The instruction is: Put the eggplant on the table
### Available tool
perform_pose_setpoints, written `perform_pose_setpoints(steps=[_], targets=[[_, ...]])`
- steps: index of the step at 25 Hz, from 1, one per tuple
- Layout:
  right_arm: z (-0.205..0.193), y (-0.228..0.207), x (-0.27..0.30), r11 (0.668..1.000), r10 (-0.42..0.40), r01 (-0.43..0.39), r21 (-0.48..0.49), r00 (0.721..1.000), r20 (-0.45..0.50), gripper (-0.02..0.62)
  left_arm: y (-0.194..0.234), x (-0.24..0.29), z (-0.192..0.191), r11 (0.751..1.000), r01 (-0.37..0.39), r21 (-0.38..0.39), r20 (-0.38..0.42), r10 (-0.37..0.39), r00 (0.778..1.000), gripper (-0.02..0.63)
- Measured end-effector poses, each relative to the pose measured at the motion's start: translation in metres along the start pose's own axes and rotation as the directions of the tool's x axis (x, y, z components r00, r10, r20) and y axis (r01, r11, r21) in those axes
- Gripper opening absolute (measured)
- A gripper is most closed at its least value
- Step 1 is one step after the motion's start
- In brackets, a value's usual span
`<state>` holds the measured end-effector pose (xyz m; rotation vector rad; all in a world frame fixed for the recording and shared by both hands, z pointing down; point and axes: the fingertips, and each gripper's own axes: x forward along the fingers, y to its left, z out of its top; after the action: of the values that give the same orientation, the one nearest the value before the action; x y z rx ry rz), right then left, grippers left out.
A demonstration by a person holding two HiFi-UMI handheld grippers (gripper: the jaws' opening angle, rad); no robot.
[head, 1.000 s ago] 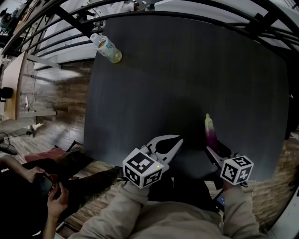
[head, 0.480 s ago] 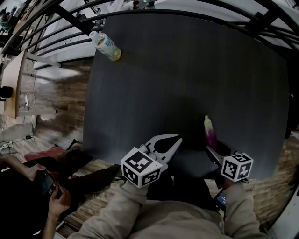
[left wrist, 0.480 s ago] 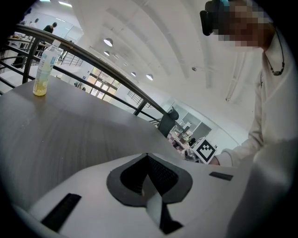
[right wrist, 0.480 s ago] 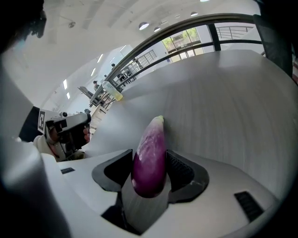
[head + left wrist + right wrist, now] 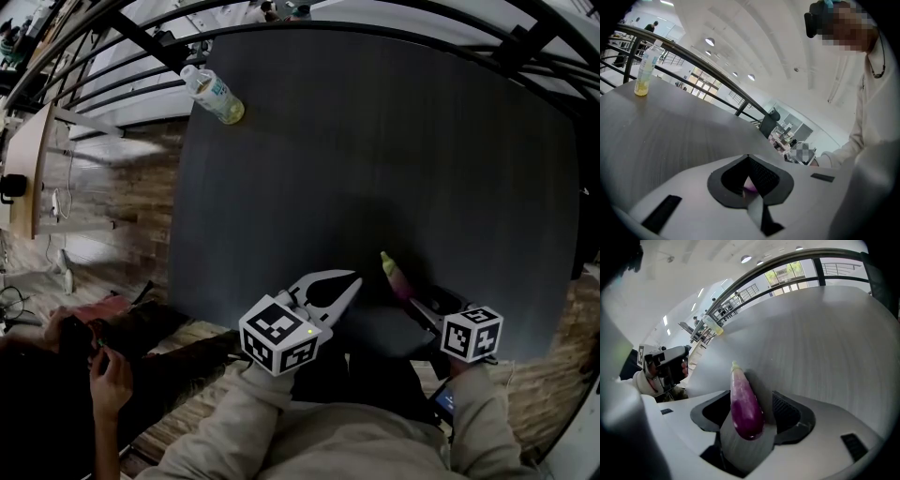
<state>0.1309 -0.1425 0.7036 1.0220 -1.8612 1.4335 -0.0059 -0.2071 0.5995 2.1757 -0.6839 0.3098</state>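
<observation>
A slim purple eggplant (image 5: 396, 275) with a pale green tip leans left on the dark table (image 5: 375, 141) near its front edge. Its thick end lies between the jaws of my right gripper (image 5: 424, 302), which are opening. In the right gripper view the eggplant (image 5: 746, 404) stands in the gap of my right gripper (image 5: 751, 398), with space showing beside the right pad (image 5: 787, 411). My left gripper (image 5: 354, 281) hovers just left of it, fingertips together and empty. In the left gripper view only a purple speck shows behind the closed tips of the left gripper (image 5: 748, 159).
A plastic bottle (image 5: 214, 95) with yellowish liquid stands at the table's far left corner. A black railing (image 5: 141, 37) curves round the far side. A person (image 5: 84, 366) holding a dark device sits on the floor at the lower left.
The eggplant's green tip has swung down and to the left, from nearly upright to leaning. The right gripper sank slightly. The left gripper stayed in place.
</observation>
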Motion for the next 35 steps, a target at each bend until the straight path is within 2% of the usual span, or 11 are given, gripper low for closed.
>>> perform_pose_setpoints(steps=[15,22,29,33,35], targets=[[0.004,0.002,0.000,1.000,0.000,0.000,-0.013,1.000,-0.009,0.270,0.003,-0.004,0.002,1.000,-0.005,0.004,-0.014,0.005,1.000,-0.003],[0.021,0.007,-0.015,1.000,-0.007,0.007,-0.011,0.999,0.044,0.270,-0.006,-0.007,0.017,0.999,0.004,0.034,-0.011,-0.004,1.000,-0.003],[0.067,0.030,-0.063,0.999,0.035,-0.030,-0.029,0.985,0.171,0.252,-0.038,-0.016,0.067,0.992,0.027,0.122,0.027,-0.031,0.999,-0.003],[0.122,0.056,-0.091,0.993,0.109,-0.090,-0.079,0.953,0.283,0.189,-0.049,-0.021,0.117,0.977,0.057,0.207,0.070,-0.073,0.995,-0.003],[0.149,0.071,-0.109,0.987,0.148,-0.115,-0.116,0.928,0.341,0.129,-0.055,-0.025,0.142,0.965,0.071,0.252,0.090,-0.096,0.991,-0.003]])
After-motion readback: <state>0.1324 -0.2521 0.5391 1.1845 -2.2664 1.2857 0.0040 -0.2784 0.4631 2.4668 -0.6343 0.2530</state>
